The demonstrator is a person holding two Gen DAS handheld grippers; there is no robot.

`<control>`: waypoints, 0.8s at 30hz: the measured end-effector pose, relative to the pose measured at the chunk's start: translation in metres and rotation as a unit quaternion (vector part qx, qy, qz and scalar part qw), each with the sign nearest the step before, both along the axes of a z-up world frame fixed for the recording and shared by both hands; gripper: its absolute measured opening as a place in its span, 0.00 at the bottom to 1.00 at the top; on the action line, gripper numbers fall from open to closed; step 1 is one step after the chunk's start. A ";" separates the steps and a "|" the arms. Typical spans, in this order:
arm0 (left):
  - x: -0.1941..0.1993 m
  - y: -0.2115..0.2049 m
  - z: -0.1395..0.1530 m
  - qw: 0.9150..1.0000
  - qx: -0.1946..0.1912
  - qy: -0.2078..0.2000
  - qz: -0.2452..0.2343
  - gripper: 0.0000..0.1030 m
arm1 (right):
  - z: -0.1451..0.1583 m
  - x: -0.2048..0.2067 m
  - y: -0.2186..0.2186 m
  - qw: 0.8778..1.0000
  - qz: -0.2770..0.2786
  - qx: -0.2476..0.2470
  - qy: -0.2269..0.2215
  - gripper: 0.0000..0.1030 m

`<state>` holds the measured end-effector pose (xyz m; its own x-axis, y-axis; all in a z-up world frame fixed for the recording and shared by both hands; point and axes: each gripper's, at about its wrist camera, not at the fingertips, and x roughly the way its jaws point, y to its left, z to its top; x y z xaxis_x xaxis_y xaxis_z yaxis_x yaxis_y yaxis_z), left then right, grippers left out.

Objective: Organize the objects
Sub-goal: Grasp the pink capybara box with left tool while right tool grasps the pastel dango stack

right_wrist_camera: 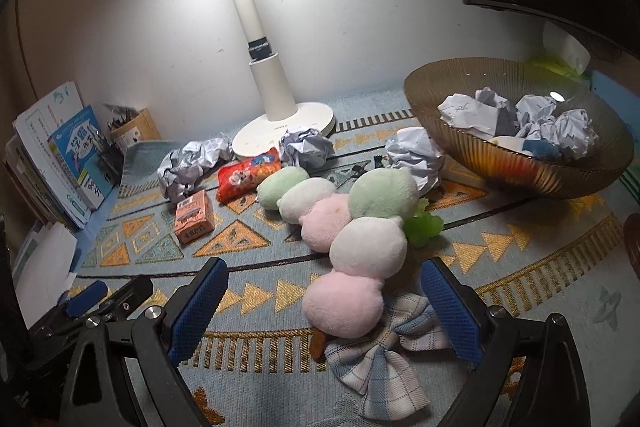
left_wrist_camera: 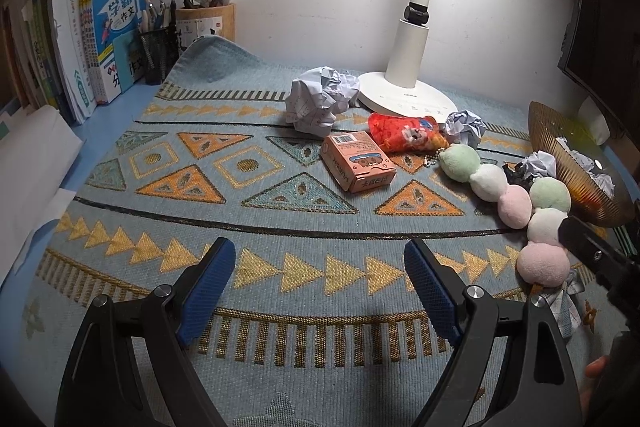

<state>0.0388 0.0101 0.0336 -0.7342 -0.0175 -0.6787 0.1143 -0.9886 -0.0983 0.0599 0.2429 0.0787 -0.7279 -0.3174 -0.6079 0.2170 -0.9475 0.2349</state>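
Basically everything left on the mat is light and soft, so grip force matters less than where to bite.

Bowl, right of the right-wrist frame: ribbed amber glass by the look, likely rigid, heavy, fragile. Already holds several paper wads. Probably the drop target; leave it put.

Near plush skewer, centre of the right-wrist frame: green, white and pink balls in a row, plaid bow at the lower end. Should be squashy and weightless, and will flop if held by one end. Best bite looks like the white middle ball, across its width. Second plush skewer lies just behind, touching it.

Big paper wad, upper centre of the left-wrist frame, beside the lamp base: crumpled, springy, near weightless. Clamp across the bulk; edges will tear or slip. Two smaller paper wads sit between lamp and bowl, same handling.

Red pouch, below the lamp base: soft fabric, should pinch anywhere mid-body.

Pink box, centre of the left-wrist frame: thin cardboard, stiff but crushable. Take it across the short sides, light squeeze.

Right gripper: jaws spread wide, holding nothing, straddling the pink end ball and bow. Left gripper: jaws wide too, bare mat between them.
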 end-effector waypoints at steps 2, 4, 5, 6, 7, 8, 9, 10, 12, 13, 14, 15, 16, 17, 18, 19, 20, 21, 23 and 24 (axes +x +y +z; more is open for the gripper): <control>-0.001 0.001 0.000 1.000 -0.002 -0.006 -0.004 0.83 | 0.000 -0.001 0.013 1.000 -0.012 -0.018 -0.011 0.94; -0.004 0.002 -0.002 1.000 -0.002 -0.023 -0.013 0.83 | -0.006 -0.006 0.022 0.999 -0.015 -0.014 -0.045 0.94; -0.008 0.002 -0.002 0.999 0.006 -0.038 -0.022 0.83 | -0.009 -0.009 0.025 0.998 -0.009 -0.011 -0.058 0.94; -0.014 0.000 -0.003 0.998 0.020 -0.056 -0.032 0.83 | -0.011 -0.011 0.026 0.998 -0.002 -0.008 -0.070 0.94; -0.021 -0.002 -0.003 0.996 0.040 -0.069 -0.041 0.83 | -0.013 -0.014 0.026 0.997 0.006 -0.003 -0.080 0.94; -0.029 -0.005 -0.001 0.995 0.054 -0.075 -0.043 0.83 | -0.014 -0.018 0.024 0.996 0.010 0.006 -0.086 0.94; -0.037 -0.006 0.001 0.995 0.057 -0.075 -0.041 0.83 | -0.014 -0.021 0.022 0.996 0.007 0.015 -0.087 0.94; -0.045 -0.005 0.003 0.995 0.055 -0.070 -0.039 0.83 | -0.015 -0.025 0.020 0.996 0.005 0.021 -0.090 0.94; -0.063 0.000 0.003 0.997 0.040 -0.061 -0.034 0.83 | -0.017 -0.032 0.014 0.995 0.009 0.020 -0.095 0.94; -0.073 0.003 -0.001 0.996 0.038 -0.066 -0.037 0.83 | -0.018 -0.037 0.011 0.995 0.013 0.021 -0.097 0.94; -0.082 0.004 -0.005 0.996 0.039 -0.073 -0.031 0.83 | -0.020 -0.041 0.006 0.994 0.012 0.029 -0.100 0.92; -0.090 0.006 -0.008 0.996 0.036 -0.074 -0.024 0.83 | -0.023 -0.043 0.003 0.994 0.009 0.037 -0.102 0.89; -0.097 0.009 -0.011 0.997 0.028 -0.074 -0.019 0.83 | -0.025 -0.046 0.000 0.994 0.009 0.043 -0.105 0.81; -0.103 0.011 -0.013 0.997 0.021 -0.074 -0.012 0.83 | -0.027 -0.048 -0.002 0.993 0.012 0.044 -0.108 0.75; -0.108 0.011 -0.015 0.997 0.024 -0.073 -0.009 0.82 | -0.027 -0.049 -0.003 0.993 0.013 0.044 -0.106 0.73; -0.112 0.011 -0.016 0.997 0.031 -0.072 -0.010 0.80 | -0.027 -0.049 -0.003 0.994 0.014 0.044 -0.102 0.68; -0.115 0.011 -0.017 0.997 0.040 -0.071 -0.014 0.75 | -0.026 -0.049 -0.004 0.994 0.020 0.041 -0.098 0.60; -0.116 0.011 -0.017 0.997 0.043 -0.070 -0.016 0.62 | -0.027 -0.049 -0.004 0.994 0.025 0.038 -0.098 0.54; -0.114 0.016 -0.016 0.997 0.029 -0.068 -0.030 0.43 | -0.028 -0.049 -0.001 0.995 0.021 0.031 -0.098 0.44; -0.111 0.017 -0.015 0.997 0.026 -0.064 -0.033 0.42 | -0.027 -0.047 0.001 0.995 0.019 0.023 -0.094 0.42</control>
